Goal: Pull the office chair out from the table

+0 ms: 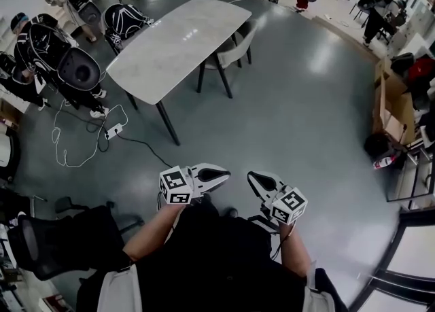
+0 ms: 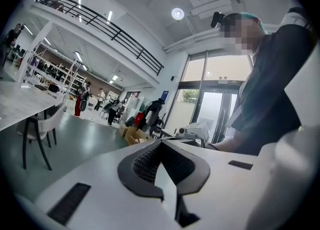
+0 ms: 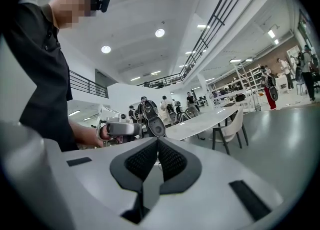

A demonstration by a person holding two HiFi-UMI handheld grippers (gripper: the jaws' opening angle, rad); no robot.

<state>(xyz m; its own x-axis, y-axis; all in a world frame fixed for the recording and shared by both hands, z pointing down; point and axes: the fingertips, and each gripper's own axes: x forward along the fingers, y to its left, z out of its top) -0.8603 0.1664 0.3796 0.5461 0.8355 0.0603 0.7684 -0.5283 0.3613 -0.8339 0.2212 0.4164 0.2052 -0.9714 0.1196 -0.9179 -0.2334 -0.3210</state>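
— We see the table (image 1: 173,39) top as white, faintly marbled, on black legs.
— And we find the floor (image 1: 306,120) a glossy grey, with a white cable (image 1: 61,142) across it.
— Our left gripper (image 1: 224,177) and right gripper (image 1: 251,177) are white, and their pads (image 2: 147,165) are black and finely dotted.
— Their cubes (image 1: 177,187) carry black-and-white squares. We see brown boxes (image 1: 394,110).

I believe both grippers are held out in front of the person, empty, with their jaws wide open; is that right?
Not quite: the jaws of the left gripper and right gripper are shut, not wide open, as both gripper views show. Both are empty, held out in front of the person.
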